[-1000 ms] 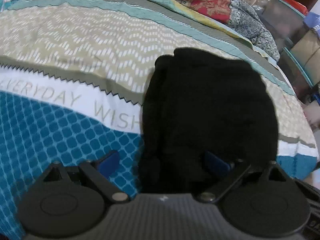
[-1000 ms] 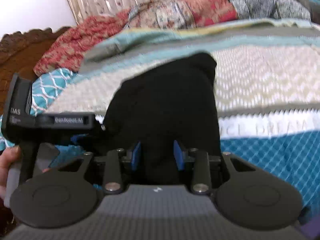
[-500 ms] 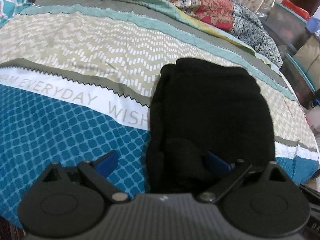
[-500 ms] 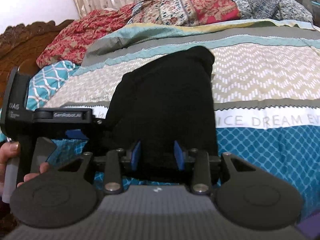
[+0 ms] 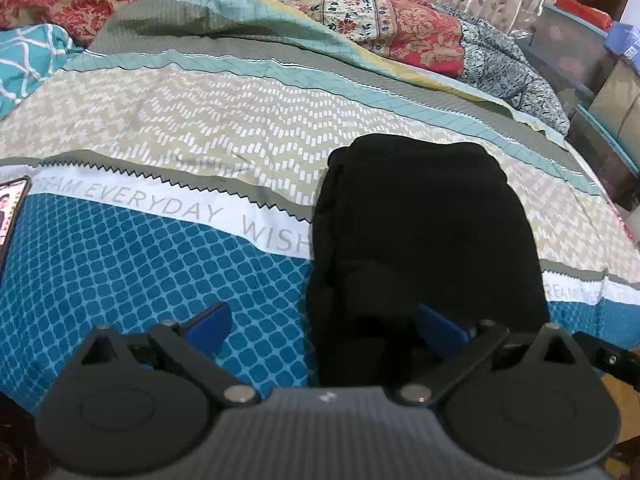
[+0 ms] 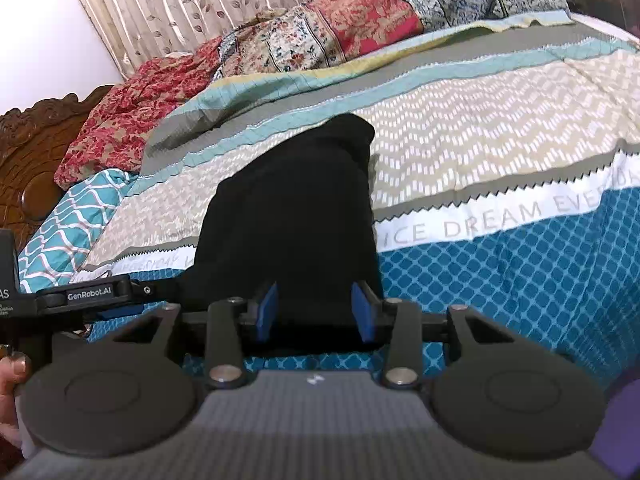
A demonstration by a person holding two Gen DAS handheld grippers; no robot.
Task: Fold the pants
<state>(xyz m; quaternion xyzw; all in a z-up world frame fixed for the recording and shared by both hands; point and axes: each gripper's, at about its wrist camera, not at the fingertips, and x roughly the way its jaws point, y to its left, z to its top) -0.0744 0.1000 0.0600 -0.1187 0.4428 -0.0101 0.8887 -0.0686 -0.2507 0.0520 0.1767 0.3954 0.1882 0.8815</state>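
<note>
So both tools just let go, basically. The left tool (image 5: pixel 324 328) has its jaws opening out to full spread: one blue pad sits over the bare bedspread (image 5: pixel 140 280), the other is off the near edge of the black pants (image 5: pixel 424 232), and nothing's pinched. Compared with a second ago the pants sit further up and smaller in that frame, so the tool has backed off and lifted a bit. The right tool (image 6: pixel 316 312) is opening too, though only partway. The cloth's near end lies between its pads, but they don't look to be pressing on it.

Where the pants are: a compact dark bundle on the bed, lower middle of both frames, lying across the "EVERYDAY WISH" lettering band.

My read is the fold is done, or nearly, and this is the release and pull-away.

View differences: the left camera catches a phone (image 5: pixel 12 208) at the far left edge and boxes in the upper right. The right camera shows the carved headboard (image 6: pixel 36 152) at left, the person's fingers (image 6: pixel 12 372) at lower left, and the left tool from the side.
</note>
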